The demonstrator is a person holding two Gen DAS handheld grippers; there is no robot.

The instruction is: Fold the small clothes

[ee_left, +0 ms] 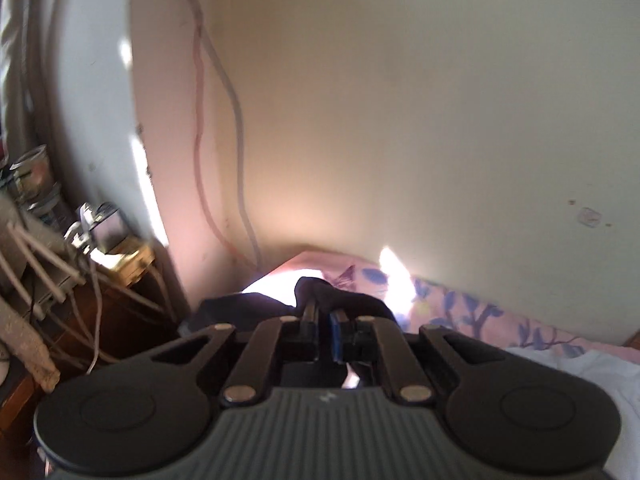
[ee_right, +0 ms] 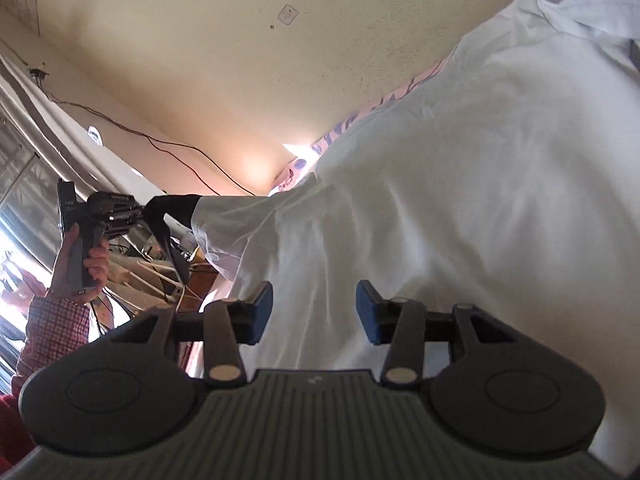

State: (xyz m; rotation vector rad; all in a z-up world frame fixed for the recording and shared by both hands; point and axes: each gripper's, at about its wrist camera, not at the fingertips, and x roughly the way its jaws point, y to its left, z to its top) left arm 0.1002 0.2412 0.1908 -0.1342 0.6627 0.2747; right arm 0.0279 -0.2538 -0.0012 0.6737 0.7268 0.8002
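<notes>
My left gripper [ee_left: 324,308] is shut on a dark garment [ee_left: 360,300], which bunches over and around its fingertips above the bed. In the right wrist view, the left gripper [ee_right: 140,210] is held up at the left by a person's hand [ee_right: 90,264], and the dark garment [ee_right: 176,206] trails from its tips and hangs down. My right gripper [ee_right: 316,310] stands open, its blue pads [ee_right: 260,308] apart with nothing pressed between them. A wide white cloth [ee_right: 460,200] lies spread just beyond them, and it shows as white cloth [ee_left: 580,364] at the right of the left wrist view.
The bed has a pink floral sheet [ee_left: 460,304] and stands against a cream wall [ee_left: 400,120], down which cables [ee_left: 236,120] run. A wooden side table [ee_left: 120,320] at the left is crowded with boxes and wires. A checked sleeve [ee_right: 56,320] shows at the lower left.
</notes>
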